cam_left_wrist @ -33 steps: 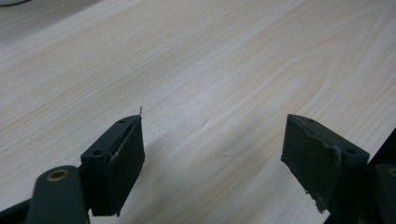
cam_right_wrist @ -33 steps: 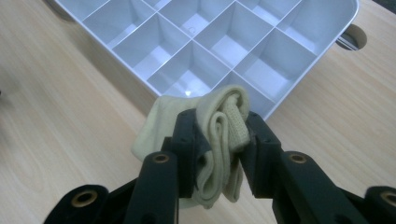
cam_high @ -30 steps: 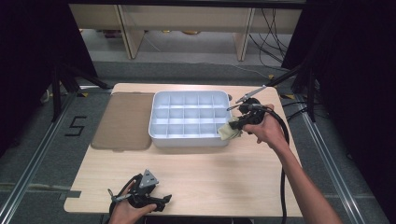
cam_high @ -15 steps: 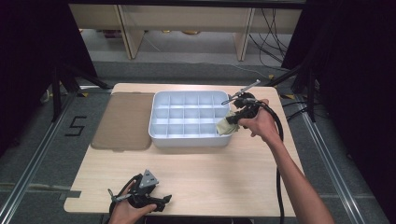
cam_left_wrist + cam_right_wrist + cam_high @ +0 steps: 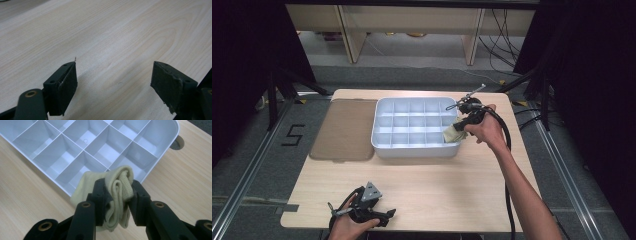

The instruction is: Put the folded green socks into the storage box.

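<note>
Nearest the person, at the front edge of the pale wooden table (image 5: 427,185), the left gripper (image 5: 377,216) lies low in the left hand (image 5: 346,227), with its grey three-cornered plate on top. In the left gripper view its two black jaws stand wide apart over bare wood grain with nothing between them, and the pads (image 5: 65,86) show worn, chipped edges. Farther off on the right side of the table, the right hand (image 5: 484,131) reaches in along an outstretched forearm and holds the right gripper (image 5: 455,132), whose black cable trails back beside the arm. Its jaws are drawn in narrow and clamp a folded pale yellow cloth (image 5: 117,195), which looks like a rolled sock with a ribbed band; the fabric bulges out above and below the pads. In the high view, the cloth (image 5: 453,134) hangs at the near right corner of the white compartment tray (image 5: 412,149), over its rim and the corner cell. The tray is a grid of square cells, all of which look empty in the right gripper view, where the tray (image 5: 160,157) lies just beyond the cloth. To the left of the tray, just beside it, a flat brown lid (image 5: 344,131) lies on the table.
</note>
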`<state>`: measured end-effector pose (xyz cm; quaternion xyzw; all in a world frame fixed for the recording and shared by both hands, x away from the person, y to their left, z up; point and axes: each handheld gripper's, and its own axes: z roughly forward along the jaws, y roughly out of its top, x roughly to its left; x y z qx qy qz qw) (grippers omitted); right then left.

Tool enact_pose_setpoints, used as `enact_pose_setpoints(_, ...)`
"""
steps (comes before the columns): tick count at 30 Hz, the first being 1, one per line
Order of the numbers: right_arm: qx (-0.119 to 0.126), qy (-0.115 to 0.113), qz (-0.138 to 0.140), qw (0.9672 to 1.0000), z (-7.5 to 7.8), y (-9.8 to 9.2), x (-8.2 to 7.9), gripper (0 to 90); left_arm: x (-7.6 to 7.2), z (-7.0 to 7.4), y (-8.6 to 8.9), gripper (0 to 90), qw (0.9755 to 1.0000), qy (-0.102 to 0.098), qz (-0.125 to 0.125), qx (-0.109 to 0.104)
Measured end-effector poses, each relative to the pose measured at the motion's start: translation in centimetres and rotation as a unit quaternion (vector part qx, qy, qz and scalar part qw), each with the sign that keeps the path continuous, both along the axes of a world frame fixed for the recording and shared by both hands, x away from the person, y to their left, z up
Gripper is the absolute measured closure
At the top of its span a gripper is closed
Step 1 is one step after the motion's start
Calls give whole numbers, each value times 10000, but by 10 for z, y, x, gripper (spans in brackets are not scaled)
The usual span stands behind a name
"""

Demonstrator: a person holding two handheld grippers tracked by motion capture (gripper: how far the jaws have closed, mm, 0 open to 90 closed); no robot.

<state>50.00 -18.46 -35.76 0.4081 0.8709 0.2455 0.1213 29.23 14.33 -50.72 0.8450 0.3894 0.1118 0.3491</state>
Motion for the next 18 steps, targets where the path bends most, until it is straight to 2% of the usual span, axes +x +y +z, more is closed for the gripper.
enact_pose_setpoints(1,-41,-30,9,10000,0,1,1,697,0,1,1,203,10000,6,-77,29)
enact_pose_setpoints(5,-120,68,-4,9999,-2,5,6,697,1,0,1,203,10000,-8,-32,21)
enact_pose_setpoints(8,-285,135,-42,9995,-4,8,9,697,0,0,0,203,10000,12,4,3)
enact_pose_setpoints(10,-335,109,11,9994,-7,8,12,697,0,0,-1,203,10000,22,10,-7)
enact_pose_setpoints(18,-588,216,-109,9980,-15,13,19,696,-1,0,0,203,10000,45,-30,-40)
